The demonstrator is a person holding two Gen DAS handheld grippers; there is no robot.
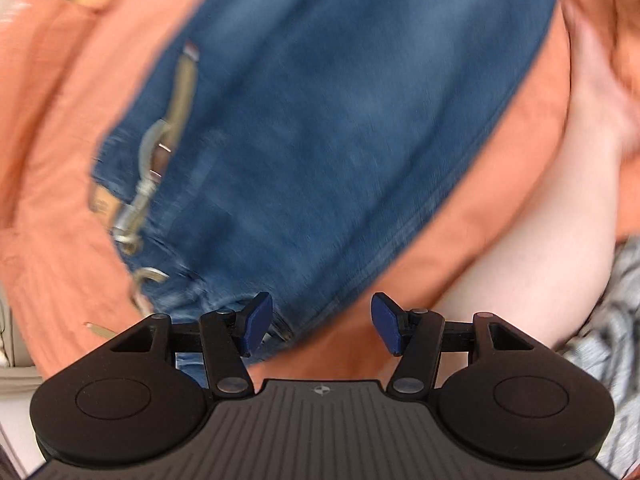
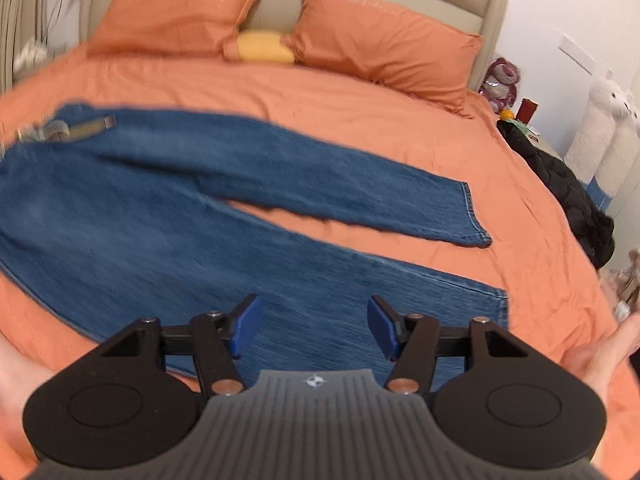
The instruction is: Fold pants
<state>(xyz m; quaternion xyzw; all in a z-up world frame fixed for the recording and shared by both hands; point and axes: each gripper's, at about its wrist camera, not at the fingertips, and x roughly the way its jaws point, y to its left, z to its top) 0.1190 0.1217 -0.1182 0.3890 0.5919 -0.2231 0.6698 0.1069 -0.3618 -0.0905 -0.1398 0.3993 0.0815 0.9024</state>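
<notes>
Left gripper (image 1: 322,322) jaws apart, nothing between them; hovers over the waist end of the jeans (image 1: 320,120), near the waistband edge; a belt (image 1: 160,152) with metal clasps hangs off the waist just beyond the left finger. Right gripper (image 2: 314,326) jaws likewise apart, empty; sits above the nearer leg of the jeans, toward the hem side. Both views motion-blurred, so exact height above the denim cannot be told.

Jeans lie flat on the orange bedspread (image 2: 360,92), waist toward the left of the bed, legs splayed in a V with bedspread showing between them; far hem (image 2: 474,216) well apart from near hem (image 2: 502,304). Pillows (image 2: 180,16) beyond the jeans at the headboard.

Judgement: fold not yet begun; first step likely bringing one leg over the other.

Risks: a pinch may catch only the top denim layer, or the sheet with it, dragging bedding; belt hardware may snag a finger or swing loose; uneven lifts would skew the hems.
</notes>
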